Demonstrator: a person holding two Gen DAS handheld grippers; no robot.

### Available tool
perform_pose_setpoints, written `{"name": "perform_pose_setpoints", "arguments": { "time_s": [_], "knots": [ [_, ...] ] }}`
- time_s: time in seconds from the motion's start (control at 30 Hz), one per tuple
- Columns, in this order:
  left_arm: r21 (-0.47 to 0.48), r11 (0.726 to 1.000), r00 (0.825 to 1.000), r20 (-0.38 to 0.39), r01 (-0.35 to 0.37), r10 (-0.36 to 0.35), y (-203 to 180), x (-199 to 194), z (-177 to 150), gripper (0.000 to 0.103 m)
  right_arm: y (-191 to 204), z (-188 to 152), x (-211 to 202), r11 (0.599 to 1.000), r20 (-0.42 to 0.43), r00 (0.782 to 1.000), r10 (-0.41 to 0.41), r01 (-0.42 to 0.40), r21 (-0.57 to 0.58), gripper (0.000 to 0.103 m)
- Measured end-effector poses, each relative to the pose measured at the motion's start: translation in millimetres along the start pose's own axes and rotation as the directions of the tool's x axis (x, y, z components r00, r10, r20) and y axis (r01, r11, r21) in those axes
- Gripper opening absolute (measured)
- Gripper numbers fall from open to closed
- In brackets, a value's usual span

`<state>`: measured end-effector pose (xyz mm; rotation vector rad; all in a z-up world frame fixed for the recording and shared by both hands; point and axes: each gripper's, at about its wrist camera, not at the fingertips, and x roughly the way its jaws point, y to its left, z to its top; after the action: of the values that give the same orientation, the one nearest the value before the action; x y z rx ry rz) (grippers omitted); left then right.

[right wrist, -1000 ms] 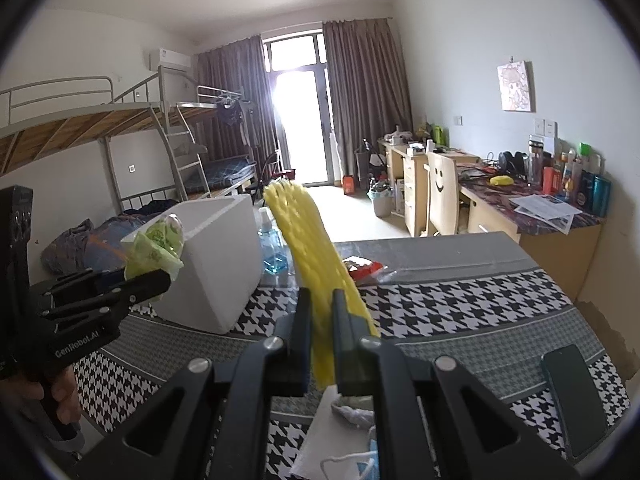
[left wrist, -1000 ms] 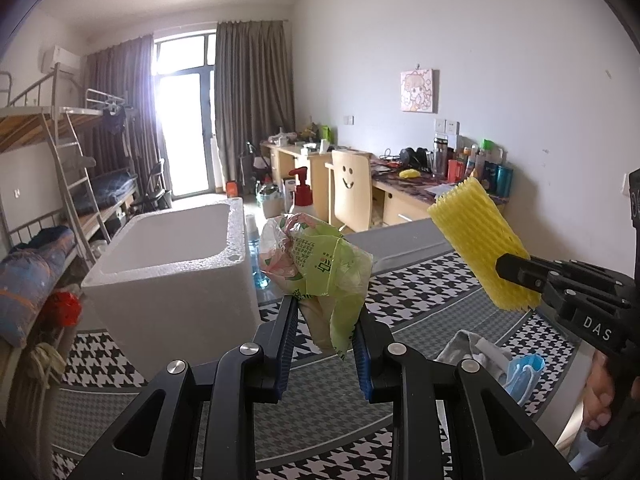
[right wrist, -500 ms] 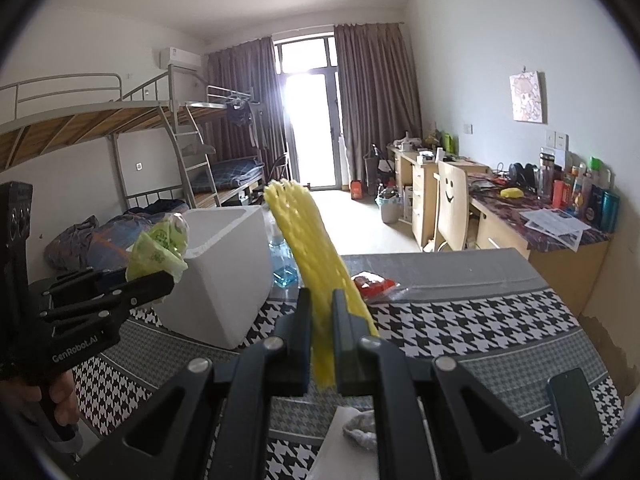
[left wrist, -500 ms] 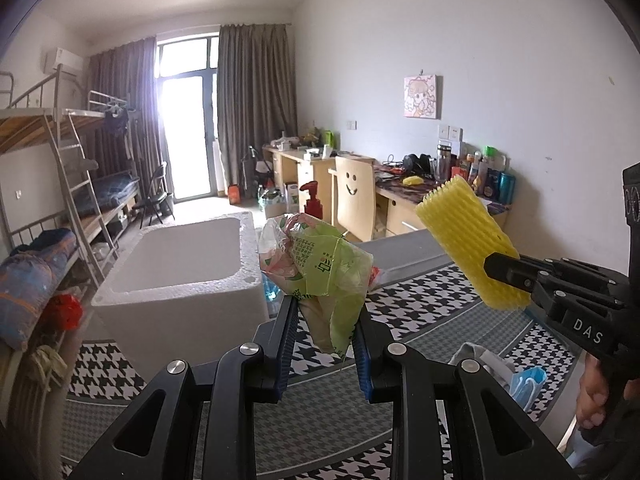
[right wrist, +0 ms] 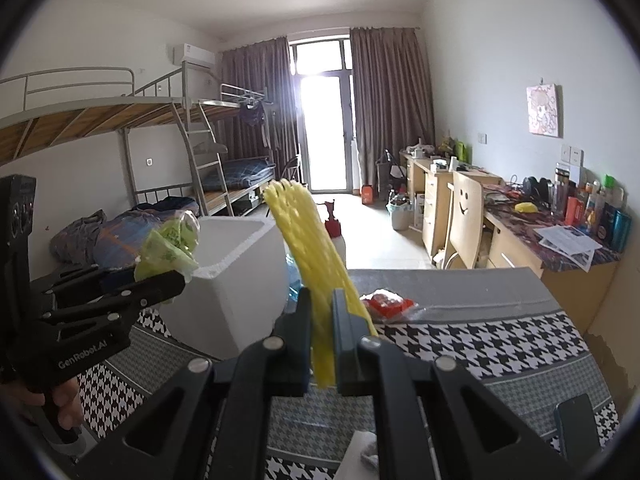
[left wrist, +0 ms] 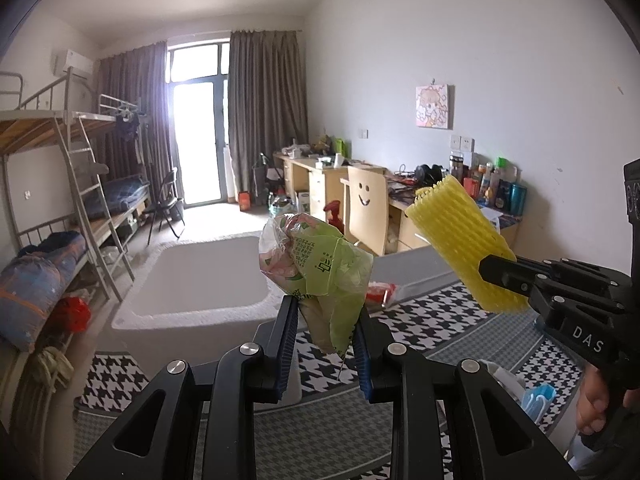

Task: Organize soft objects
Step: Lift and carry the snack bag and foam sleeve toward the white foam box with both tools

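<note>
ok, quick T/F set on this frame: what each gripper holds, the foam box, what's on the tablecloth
1. The left gripper is shut on a crumpled green plastic bag. True.
2. The right gripper is open and holds nothing. False: it is shut on a yellow foam net sleeve.
3. The white foam box has its lid on. False: its top is open.
4. A red packet lies on the tablecloth. True.
5. The green bag already lies inside the box. False: it is held in the air.

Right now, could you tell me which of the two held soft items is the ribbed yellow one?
The yellow foam net, pinched flat in the right gripper; the left gripper holds a crumpled green plastic bag.
</note>
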<state>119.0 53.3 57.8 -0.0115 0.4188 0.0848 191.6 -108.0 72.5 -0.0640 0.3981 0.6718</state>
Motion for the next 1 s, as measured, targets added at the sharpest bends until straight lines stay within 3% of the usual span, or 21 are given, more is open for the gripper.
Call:
{"name": "perform_pose_setpoints", "arguments": {
  "time_s": [0.33, 1.0],
  "knots": [
    [-0.012, 1.000, 1.000, 0.014, -0.012, 0.013, 12.1, 5.8, 10.9, 0.028, 10.2, 13.6, 9.8, 1.000, 0.000, 1.000, 0.018, -0.018, -0.016, 0.012],
    [-0.027, 0.991, 0.990, 0.046, -0.133, 0.134, 40.9, 16.9, 25.2, 0.028, 31.2, 36.3, 40.2, 0.997, -0.035, 0.996, 0.082, -0.083, -0.008, 0.012]
  ]
}}
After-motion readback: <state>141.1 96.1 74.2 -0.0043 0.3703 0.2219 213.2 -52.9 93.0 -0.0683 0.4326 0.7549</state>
